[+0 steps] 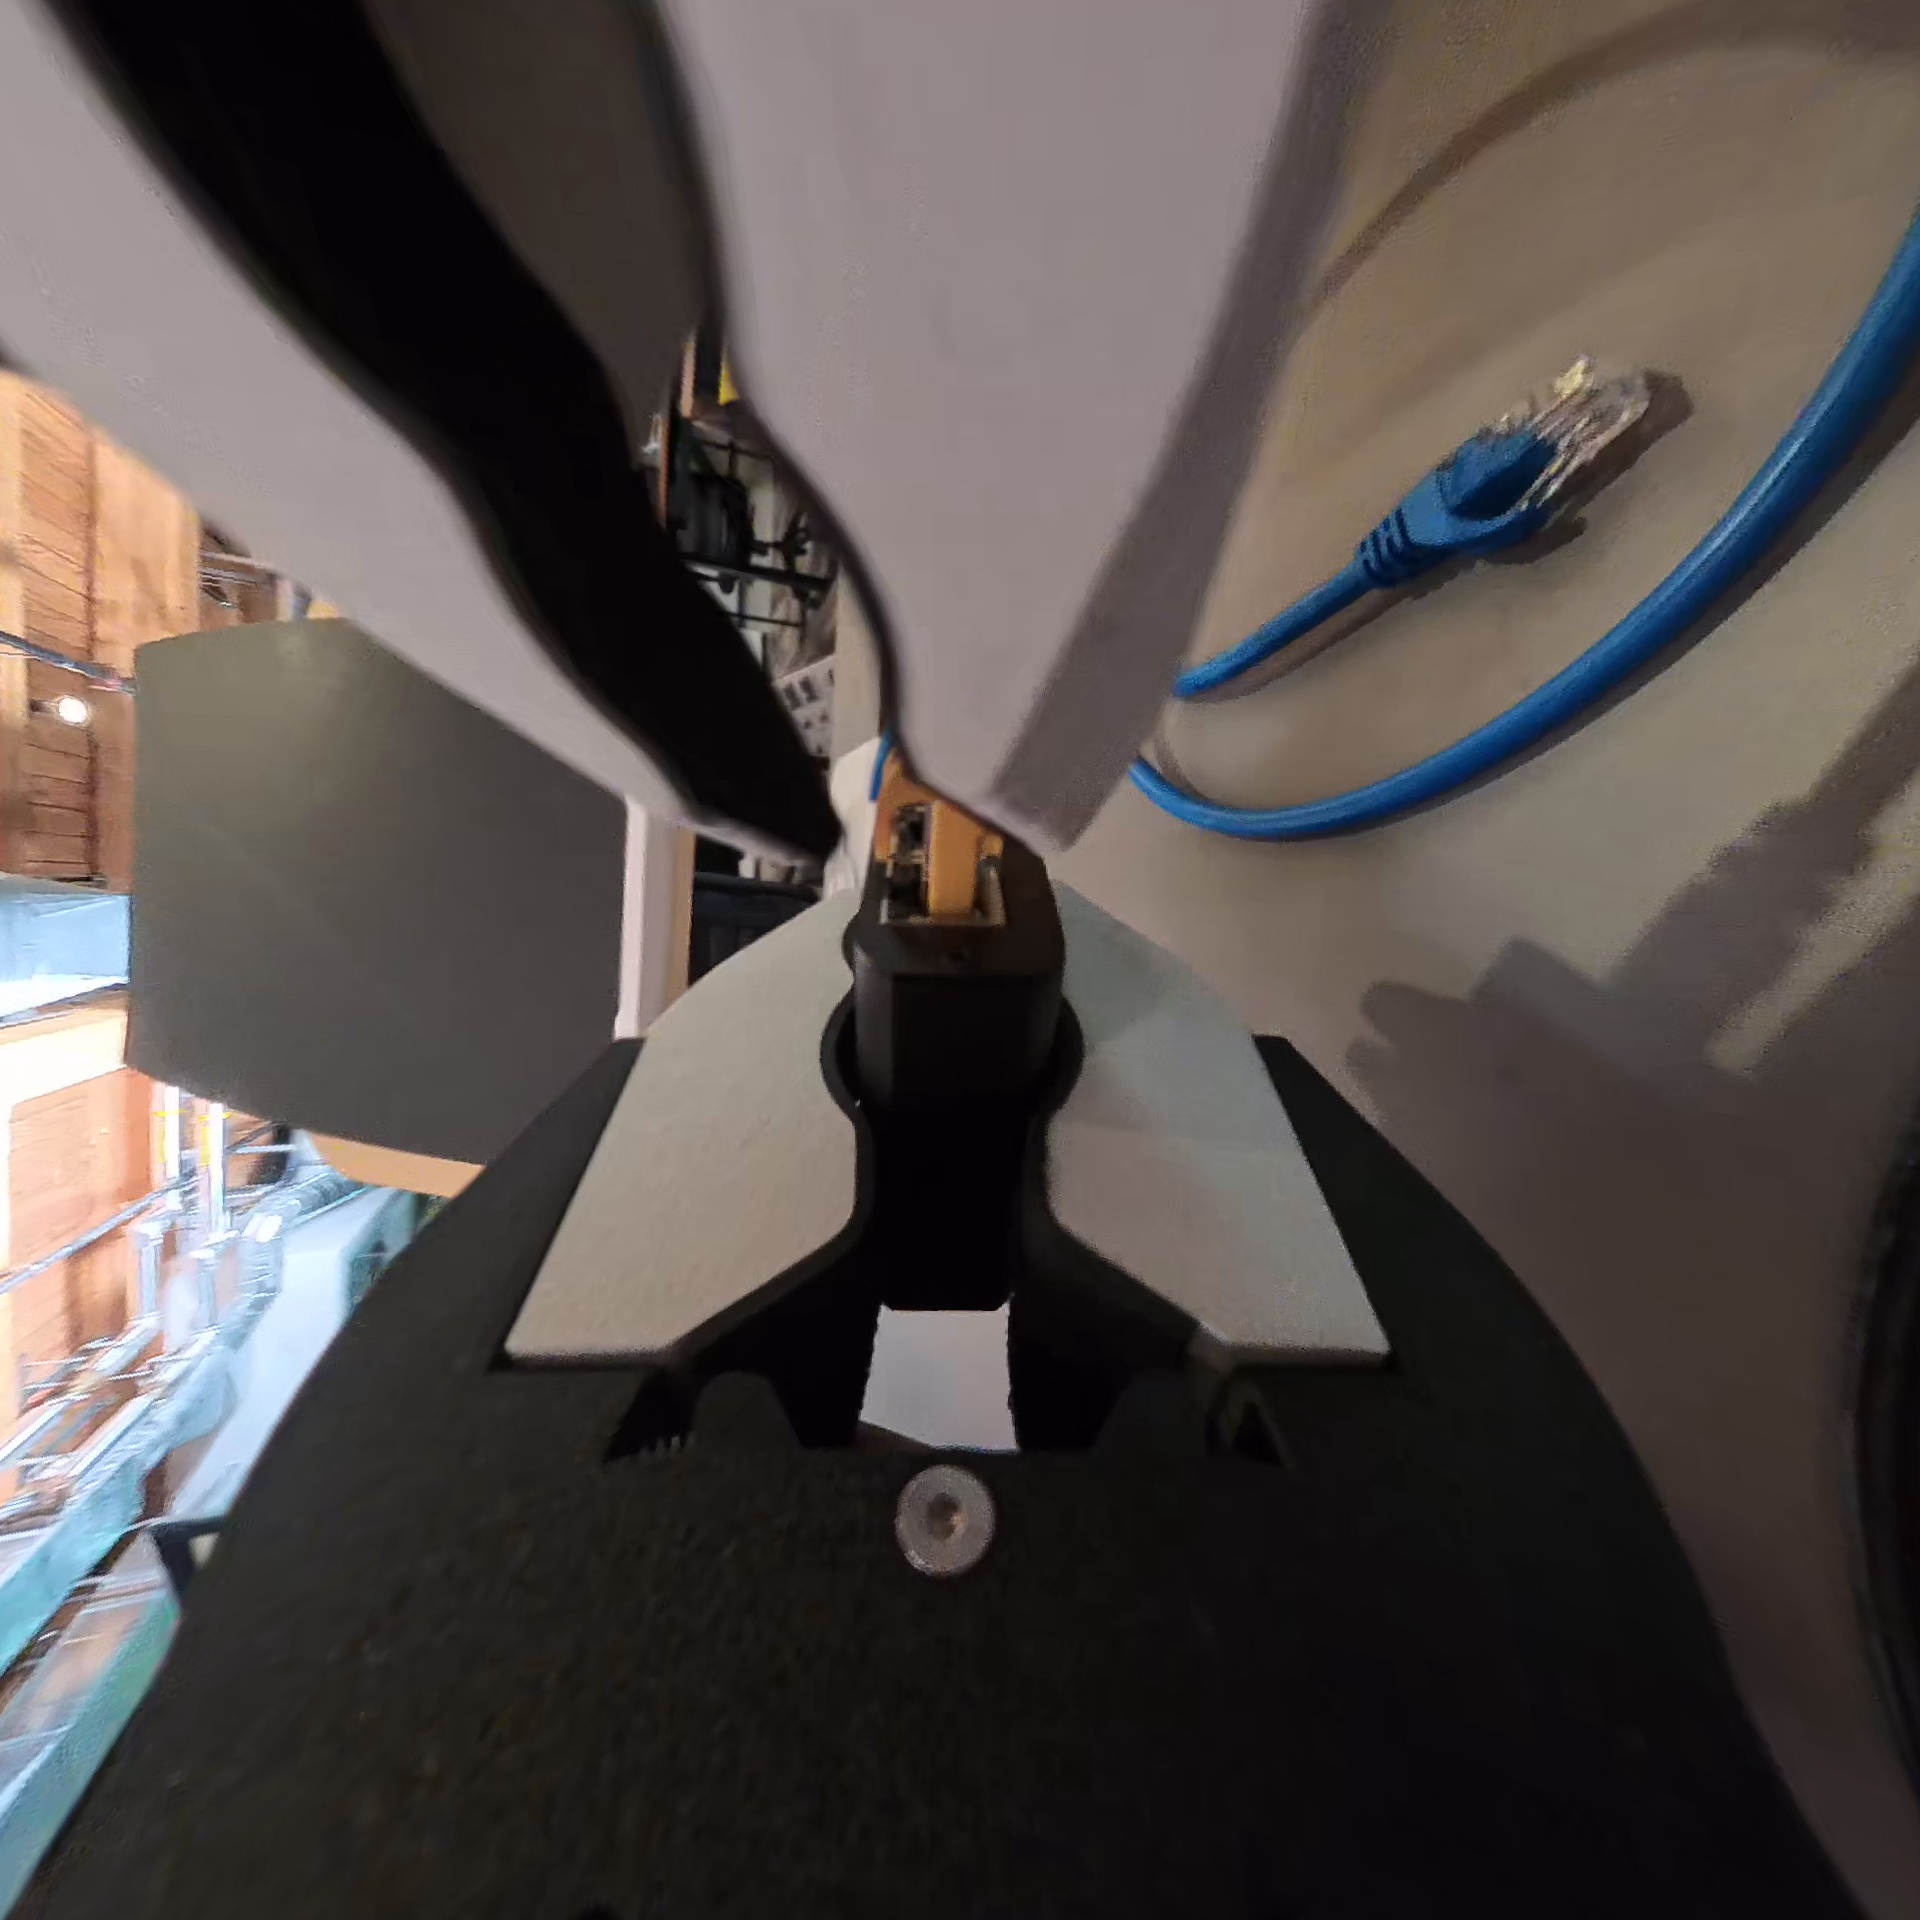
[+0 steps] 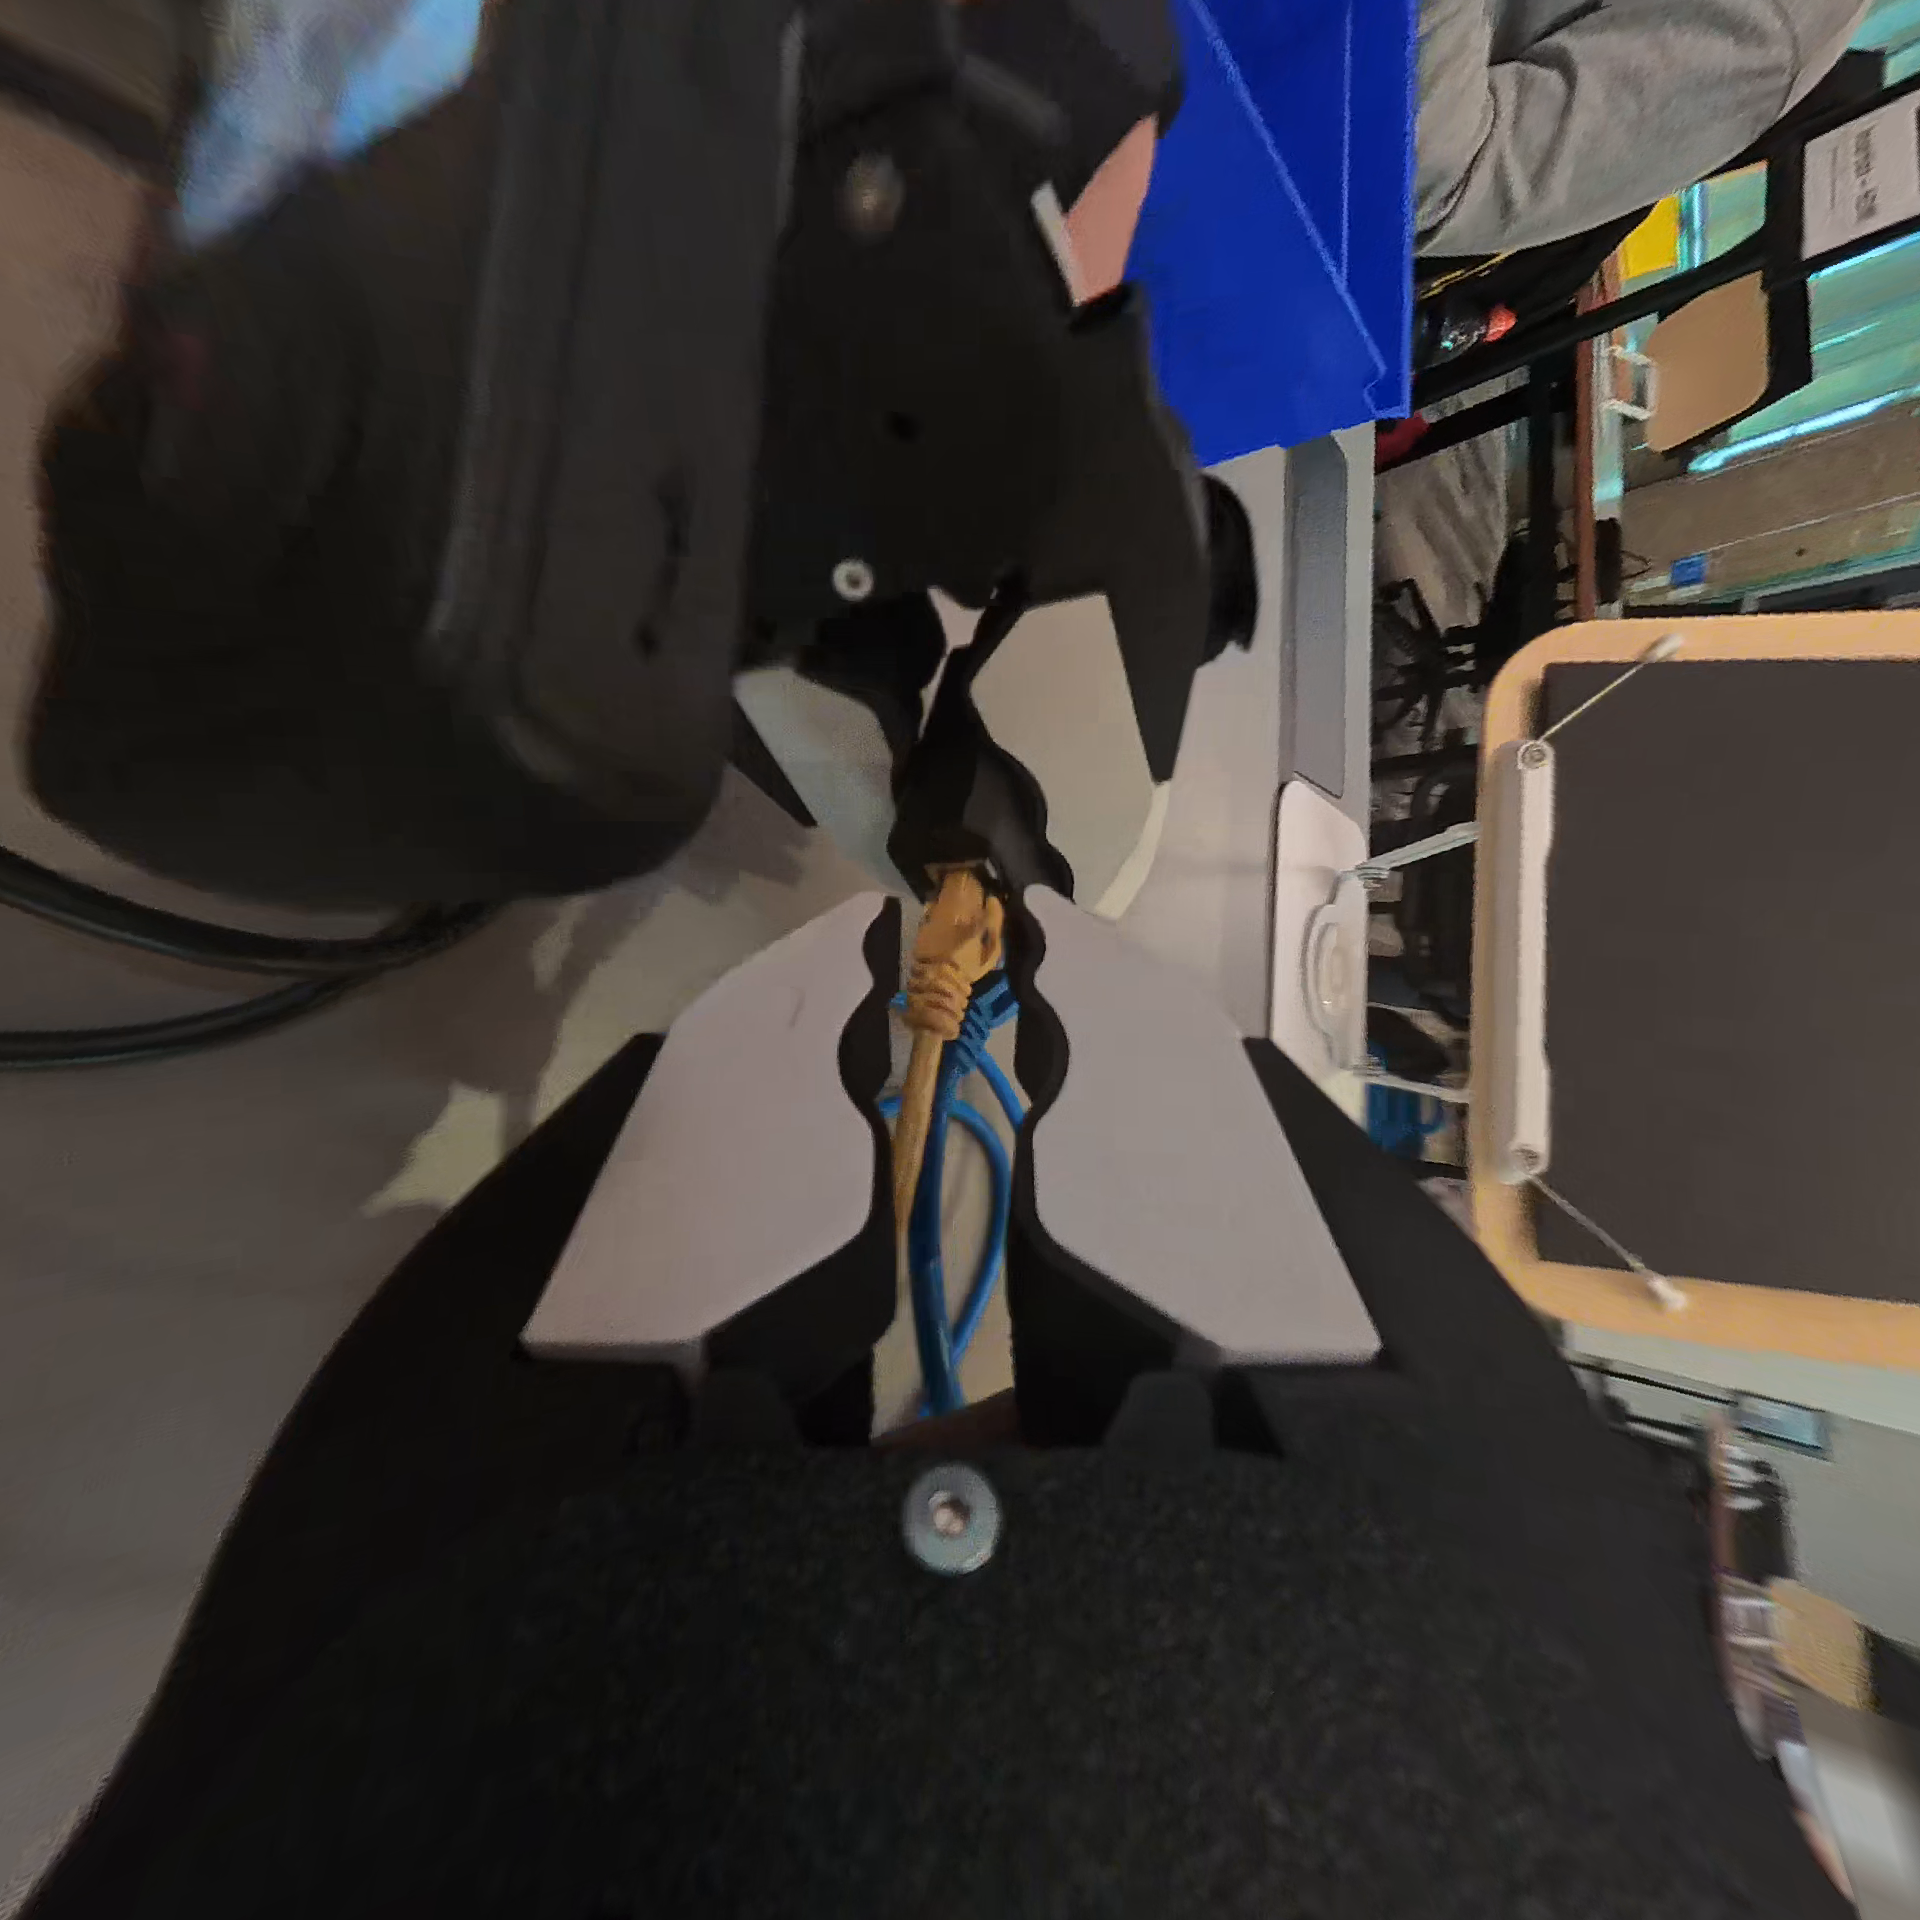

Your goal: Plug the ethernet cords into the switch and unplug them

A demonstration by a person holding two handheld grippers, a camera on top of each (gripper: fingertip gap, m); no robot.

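The left tool (image 1: 951, 935) pinches a small black switch (image 1: 951, 1039), its open ports facing forward. The right tool (image 2: 951, 977) is pressed together on an orange ethernet cord (image 2: 951, 940), whose plug meets the switch held opposite. A blue ethernet cord (image 1: 1496, 483) with a clear plug lies loose on the pale table (image 1: 1558, 935). Shelving (image 2: 1766, 364) and a blue bin (image 2: 1288, 208) stand behind.

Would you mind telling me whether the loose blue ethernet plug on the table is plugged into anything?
Unplugged. The blue ethernet plug lies free on the table, its clear tip bare, away from the switch.
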